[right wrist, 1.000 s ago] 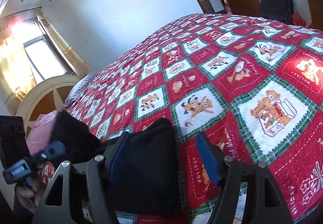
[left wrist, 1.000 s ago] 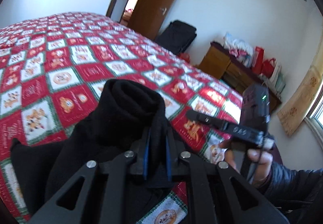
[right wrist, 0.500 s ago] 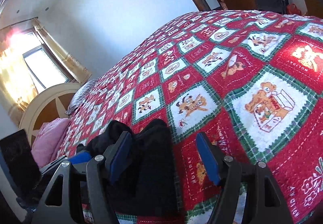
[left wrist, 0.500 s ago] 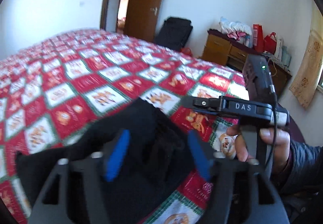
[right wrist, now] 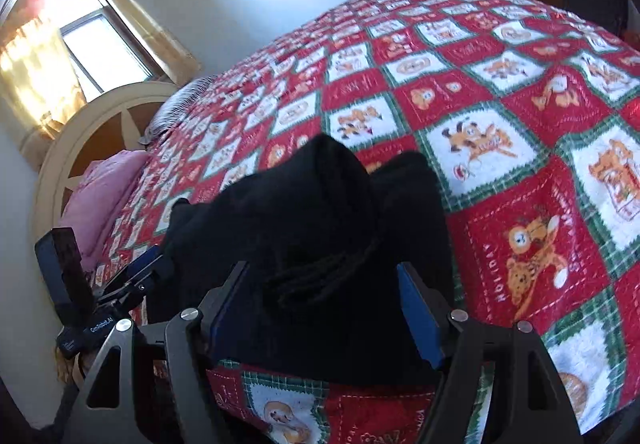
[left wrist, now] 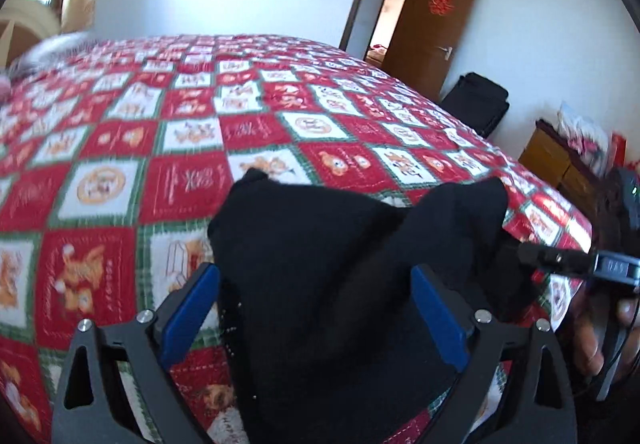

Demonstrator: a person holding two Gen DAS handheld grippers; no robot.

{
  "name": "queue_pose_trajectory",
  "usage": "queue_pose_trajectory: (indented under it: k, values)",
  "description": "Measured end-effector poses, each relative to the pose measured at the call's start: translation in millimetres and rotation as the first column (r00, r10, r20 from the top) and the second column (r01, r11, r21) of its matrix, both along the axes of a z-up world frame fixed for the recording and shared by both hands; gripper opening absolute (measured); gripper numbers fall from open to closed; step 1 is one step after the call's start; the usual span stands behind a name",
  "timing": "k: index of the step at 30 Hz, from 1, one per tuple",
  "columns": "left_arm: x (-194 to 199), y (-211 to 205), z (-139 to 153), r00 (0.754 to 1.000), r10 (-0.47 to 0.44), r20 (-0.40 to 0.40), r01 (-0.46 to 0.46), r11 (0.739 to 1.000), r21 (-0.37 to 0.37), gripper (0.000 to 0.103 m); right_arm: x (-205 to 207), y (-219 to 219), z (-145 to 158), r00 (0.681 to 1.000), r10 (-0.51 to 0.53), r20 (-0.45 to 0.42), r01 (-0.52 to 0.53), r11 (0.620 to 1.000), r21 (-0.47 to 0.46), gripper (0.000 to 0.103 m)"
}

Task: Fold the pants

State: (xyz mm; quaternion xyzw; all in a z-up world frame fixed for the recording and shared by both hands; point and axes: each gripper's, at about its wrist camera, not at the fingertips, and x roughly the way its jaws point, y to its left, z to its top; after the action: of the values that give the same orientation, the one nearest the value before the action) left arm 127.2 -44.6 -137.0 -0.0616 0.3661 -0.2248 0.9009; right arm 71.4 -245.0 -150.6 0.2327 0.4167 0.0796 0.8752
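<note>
Plainly a bed (left wrist: 168, 148) first, spread with a red, white and green patchwork quilt (right wrist: 520, 148) of cartoon bears, serving as the folding surface. Near its close edge, black pants (left wrist: 328, 264) in a soft bunched heap rather than flat, likely dropped there between folds. Over the heap, the left claw (left wrist: 316, 308), blue pads spread wide to either side of the cloth and gripping nothing. Likewise the right claw (right wrist: 326, 308), parted around a ridge of black fabric, released, probably poised to pinch a fresh edge. Judging by the rumpled mound, folding far from finished. Beyond the bed, a brown door (left wrist: 432, 32) with a red paper ornament, characters too blurred to read. On the quilt, "HOLIDAY" stitched beside a bear (right wrist: 528, 244). On the other handle seen from the right wrist, white lettering resembling "GenRobot.AI"; on the one seen from the left wrist, faint "DAS".
</note>
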Motion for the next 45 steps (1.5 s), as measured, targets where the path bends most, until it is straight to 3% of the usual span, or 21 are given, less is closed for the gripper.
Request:
queue_pose_trajectory:
  k: [5,6,7,10,15,17,19,21,23,24,25,27,31,34,37,38,40,42,45]
  values:
    - [-6.3,-9.5,-4.4,1.0,-0.016,0.017,0.016,0.999,0.028,0.098,3.1,-2.3,-3.5,1.0,-0.015,-0.012,0.015,1.0,-0.017,0.071]
    - [-8.0,-11.5,-4.8,1.0,-0.022,0.021,0.021,0.999,0.035,0.098,3.8,-0.5,-3.4,1.0,-0.005,-0.009,0.005,1.0,-0.022,0.059]
    - [-8.8,-12.1,-5.1,0.999,-0.024,0.024,0.023,0.999,0.041,0.098,5.1,2.3,-2.8,1.0,0.006,-0.01,-0.007,1.0,-0.031,0.036]
    - [-9.0,-10.4,-4.6,0.999,-0.021,0.029,0.02,0.999,0.045,0.098,1.2,3.5,7.5,0.999,0.025,0.026,-0.024,0.999,-0.041,0.016]
    - [-4.5,-7.0,-10.0,1.0,-0.006,0.018,0.005,0.999,0.043,0.1,-17.1,-19.8,24.6,0.993,0.028,0.116,-0.031,0.999,0.024,0.016]
    - [-2.4,-10.0,-15.1,1.0,-0.013,-0.003,0.014,0.999,0.043,0.1,-19.8,-30.8,14.8,0.997,0.002,0.079,-0.002,1.0,-0.001,0.016]
    - [-2.4,-15.0,-19.5,0.999,-0.029,-0.013,0.029,0.998,0.05,0.101,-16.8,-42.6,-5.5,1.0,-0.003,0.013,0.003,0.999,0.038,0.016]
    - [-3.6,-22.8,-24.9,0.999,-0.044,-0.018,0.046,0.995,0.093,0.101,-17.8,-50.1,-20.2,1.0,-0.013,-0.023,0.014,0.999,0.042,0.016]
    - [-5.1,-24.8,-26.7,0.999,-0.048,-0.015,0.049,0.993,0.106,0.101,-20.9,-47.0,-14.6,1.0,0.011,-0.005,-0.011,1.0,0.018,0.02]
    - [-5.1,-23.6,-26.6,0.999,-0.046,-0.015,0.047,0.993,0.104,0.101,-21.6,-45.2,-9.5,1.0,0.013,0.006,-0.013,1.0,-0.011,0.028]
    - [-4.5,-21.8,-25.9,0.999,-0.041,-0.018,0.042,0.994,0.099,0.101,-23.7,-43.9,-0.8,0.999,-0.003,0.032,0.005,0.998,-0.061,0.043]
    - [-5.1,-14.6,-17.8,1.0,-0.015,0.004,0.015,0.997,0.074,0.101,-30.3,-46.7,15.6,0.993,-0.058,0.105,0.07,0.99,-0.121,0.055]
    - [3.1,-4.4,5.0,0.996,0.027,0.082,-0.033,0.998,0.062,0.102,-26.5,-41.4,37.0,0.982,-0.044,0.184,0.068,0.99,-0.126,0.055]
    - [21.6,-10.4,12.1,0.992,0.042,0.115,-0.056,0.991,0.122,0.103,-12.3,-21.7,45.4,0.977,0.032,0.212,0.002,0.988,-0.157,0.055]
    - [44.9,-19.9,0.7,0.994,0.046,0.102,-0.066,0.976,0.209,0.103,-4.3,4.7,35.9,0.976,0.157,0.153,-0.135,0.98,-0.143,0.055]
    - [54.1,-21.7,-7.8,0.995,0.059,0.078,-0.076,0.967,0.243,0.103,-3.8,12.1,27.6,0.981,0.166,0.101,-0.146,0.972,-0.186,0.055]
    - [64.1,-18.6,-17.6,0.994,0.103,0.042,-0.11,0.956,0.271,0.103,-5.4,11.8,2.4,0.995,0.09,-0.035,-0.096,0.946,-0.311,0.054]
    - [68.2,-9.0,-22.9,0.992,0.127,-0.015,-0.122,0.973,0.195,0.103,-16.2,7.4,-6.2,0.995,0.09,-0.032,-0.095,0.943,-0.319,0.054]
    - [66.8,-8.2,-26.7,0.988,0.151,-0.019,-0.145,0.971,0.19,0.103,-23.3,8.6,-4.8,0.996,0.087,-0.035,-0.094,0.932,-0.35,0.054]
